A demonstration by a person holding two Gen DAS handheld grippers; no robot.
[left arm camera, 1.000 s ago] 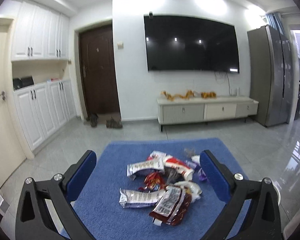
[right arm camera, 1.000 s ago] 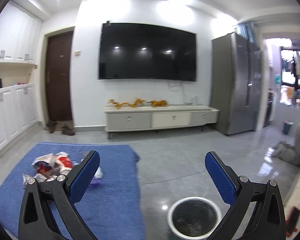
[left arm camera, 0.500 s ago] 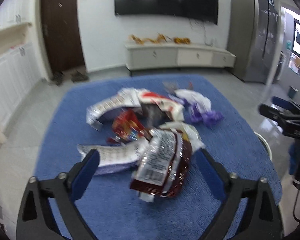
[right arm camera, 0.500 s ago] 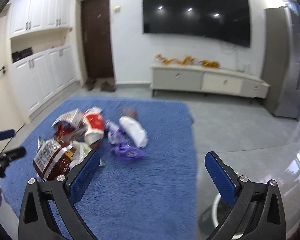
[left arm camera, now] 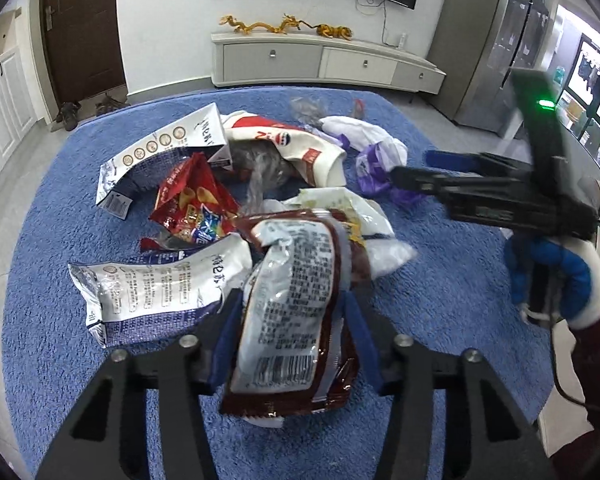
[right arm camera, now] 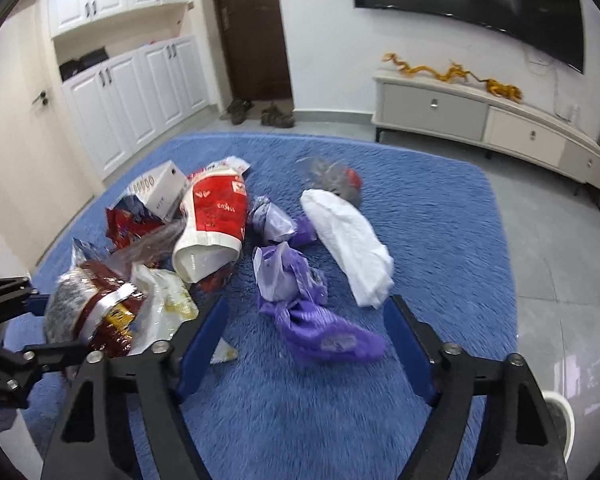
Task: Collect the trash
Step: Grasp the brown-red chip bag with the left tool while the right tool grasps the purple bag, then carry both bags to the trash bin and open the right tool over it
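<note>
A pile of snack wrappers lies on a blue rug [left arm camera: 440, 312]. My left gripper [left arm camera: 292, 312] is shut on a dark red packet with a white label [left arm camera: 292, 312], its fingers pressing both sides; the packet also shows in the right wrist view [right arm camera: 92, 308]. Around it lie a white-and-purple bag [left arm camera: 160, 288], a red chip bag [left arm camera: 196, 204] and a red-and-white bag [left arm camera: 300, 148]. My right gripper [right arm camera: 304, 320] is open, low over a crumpled purple wrapper [right arm camera: 300, 304], which lies between its fingers. A white bag [right arm camera: 348, 236] lies beyond.
A white round bin rim [right arm camera: 560, 432] shows at the lower right on the grey tile floor. A low TV cabinet [left arm camera: 324, 60] stands against the far wall, white cupboards [right arm camera: 140, 96] at the left. Shoes [right arm camera: 260, 114] lie by the dark door.
Both grippers have dropped down and forward to the pile. The left one has closed on the dark red packet. The right one has come over the purple wrapper, still open.
</note>
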